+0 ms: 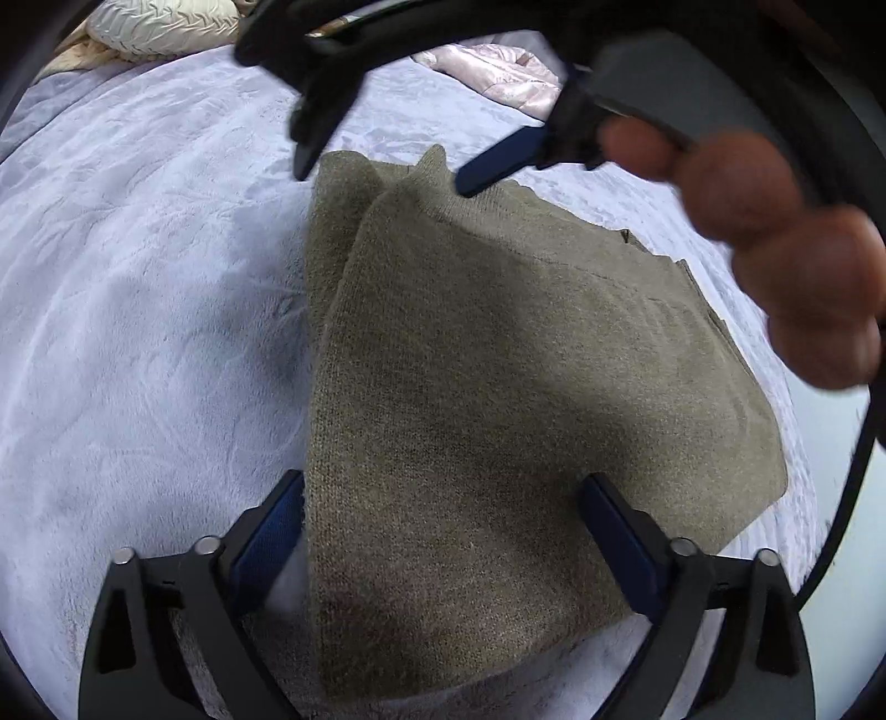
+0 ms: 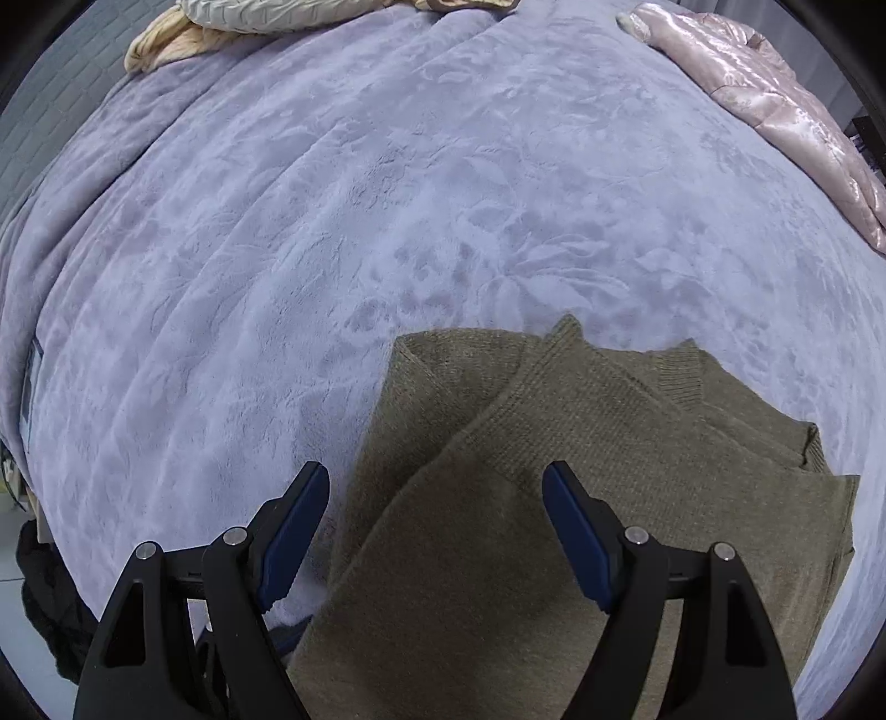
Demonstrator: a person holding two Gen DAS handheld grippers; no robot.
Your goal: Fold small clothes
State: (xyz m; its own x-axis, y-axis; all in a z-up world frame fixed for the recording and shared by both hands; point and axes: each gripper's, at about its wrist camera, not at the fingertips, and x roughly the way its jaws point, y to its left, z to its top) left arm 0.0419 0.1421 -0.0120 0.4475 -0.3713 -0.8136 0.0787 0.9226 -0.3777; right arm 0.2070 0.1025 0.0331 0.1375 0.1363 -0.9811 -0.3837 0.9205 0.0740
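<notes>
An olive-brown knitted garment lies folded in layers on the lavender fleece bedspread. It also shows in the right wrist view, with ribbed trim at its far edge. My left gripper is open and empty, its jaws straddling the garment's near end just above it. My right gripper is open and empty above the garment's near part. In the left wrist view the right gripper hovers over the garment's far end, held by a hand.
A pink satin quilted item lies at the far right of the bed. Cream pillows and a tan cloth lie at the far left. A dark bundle sits off the bed's left edge.
</notes>
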